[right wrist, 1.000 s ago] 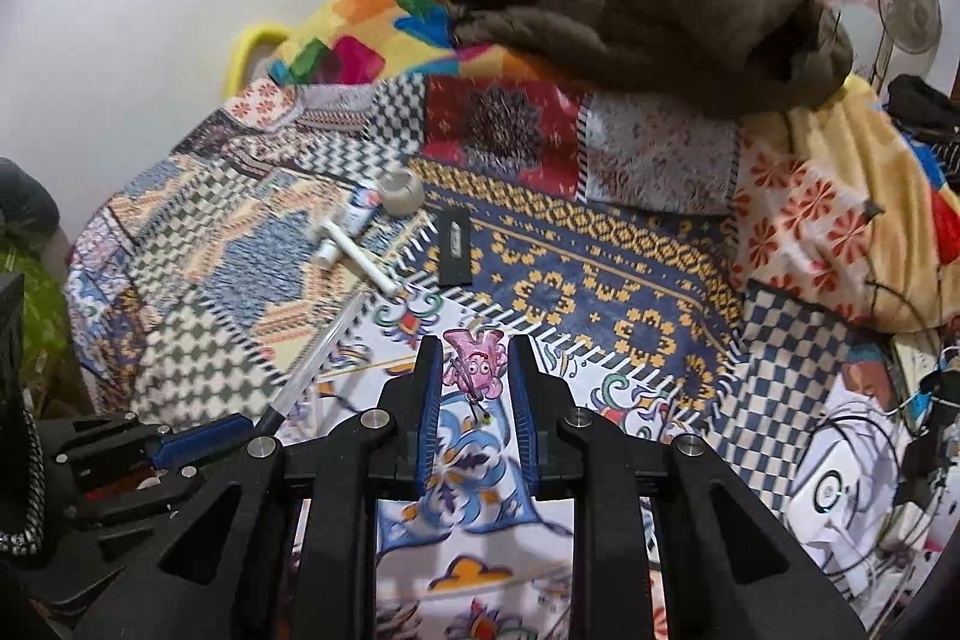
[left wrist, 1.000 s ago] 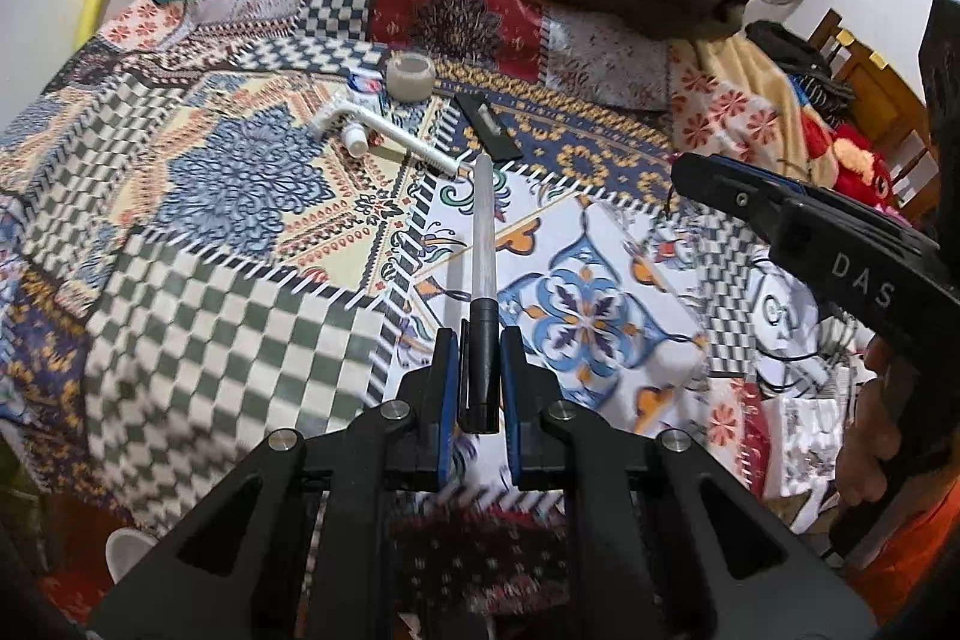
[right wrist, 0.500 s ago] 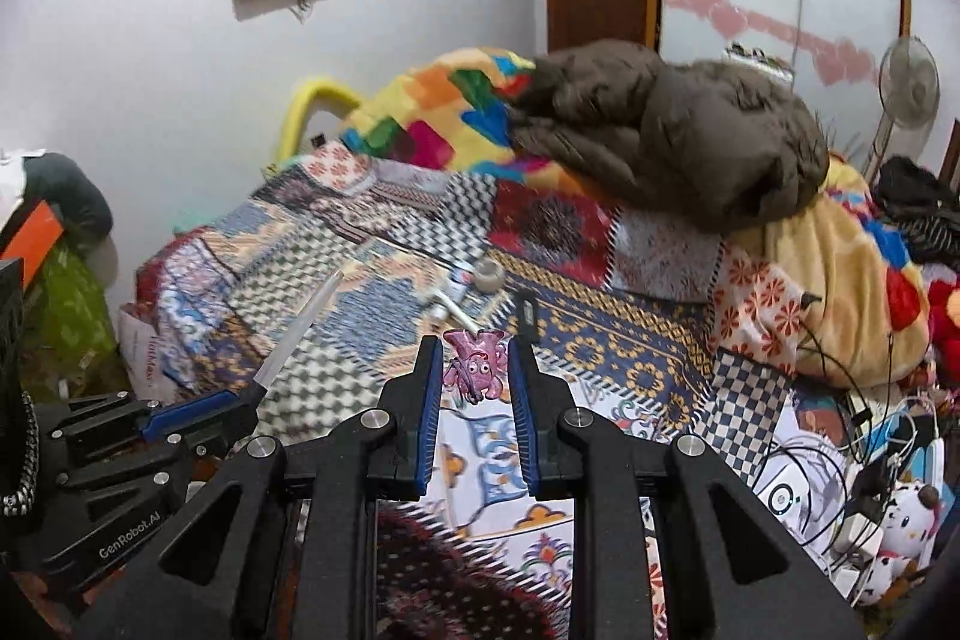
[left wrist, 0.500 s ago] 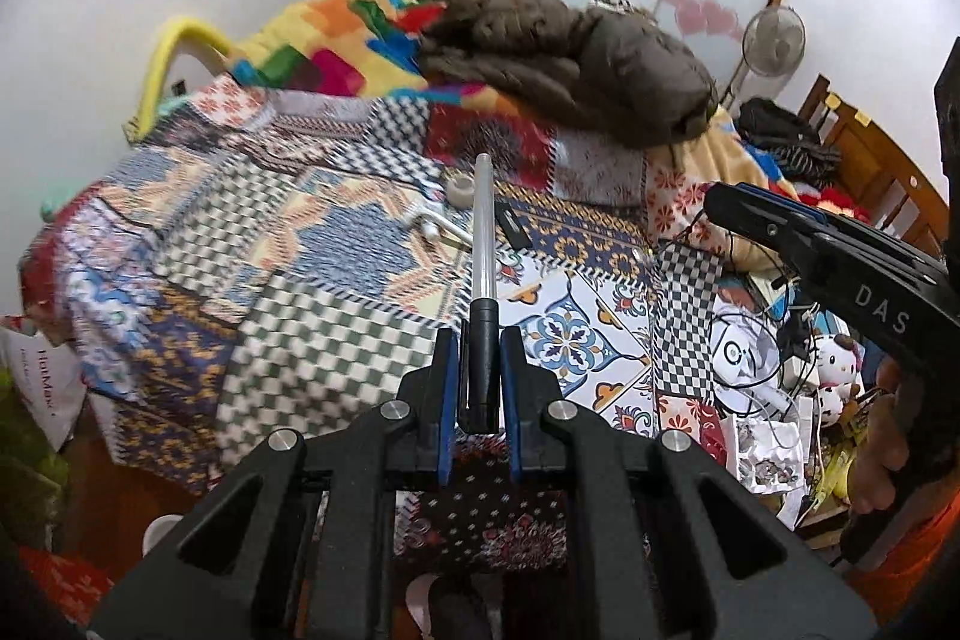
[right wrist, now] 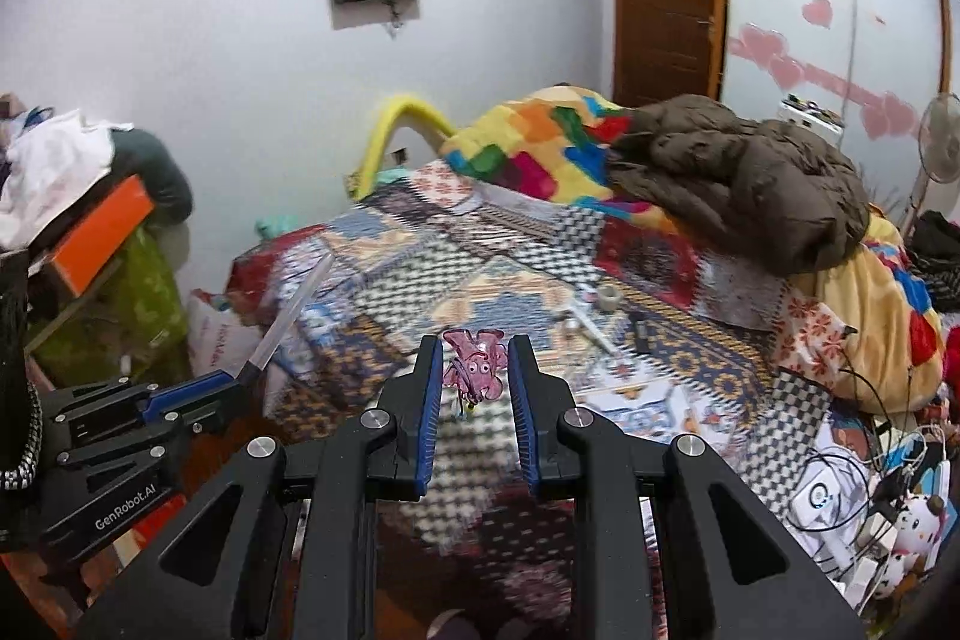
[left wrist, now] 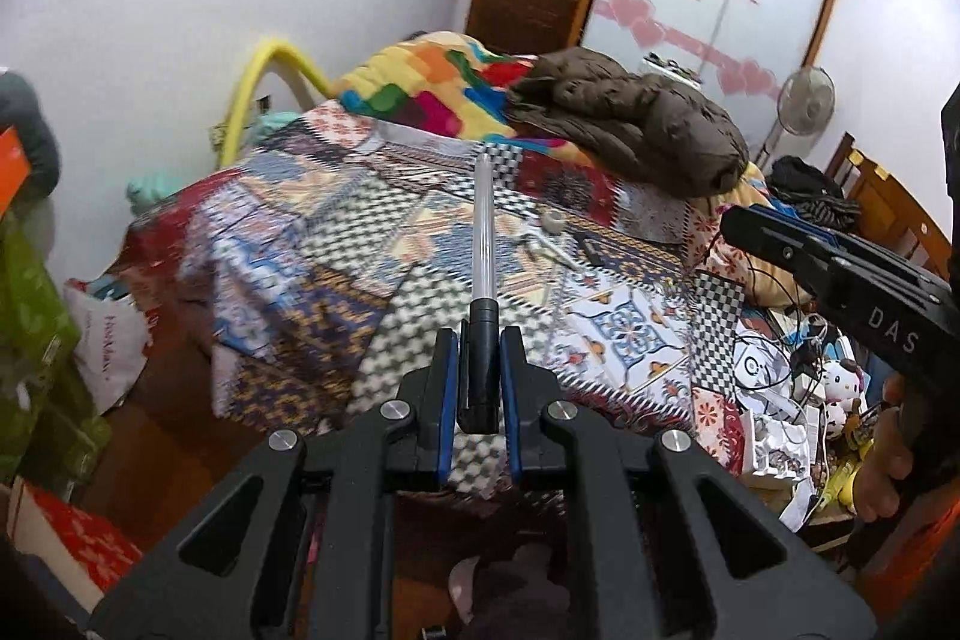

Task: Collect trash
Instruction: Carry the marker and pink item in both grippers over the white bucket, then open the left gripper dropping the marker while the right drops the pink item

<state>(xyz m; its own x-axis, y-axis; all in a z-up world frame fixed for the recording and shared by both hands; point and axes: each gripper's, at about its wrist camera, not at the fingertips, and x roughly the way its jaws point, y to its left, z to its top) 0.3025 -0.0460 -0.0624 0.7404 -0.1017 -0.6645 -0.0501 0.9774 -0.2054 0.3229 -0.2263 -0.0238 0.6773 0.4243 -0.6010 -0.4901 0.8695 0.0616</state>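
Two grippers carry trash away from the bed.

The left gripper [left wrist: 480, 370] has its jaws pinched narrow on the black end of a clear pen [left wrist: 483, 232], which sticks straight out in front. The right gripper [right wrist: 474, 376] has its jaws squeezed on a small pink wrapper [right wrist: 473, 364]. More bits, like a tape roll [right wrist: 610, 300], lie on the patchwork blanket [right wrist: 384, 292]. I think the good way is to keep both squeezes tight and move slowly to a bin, which I cannot see here.
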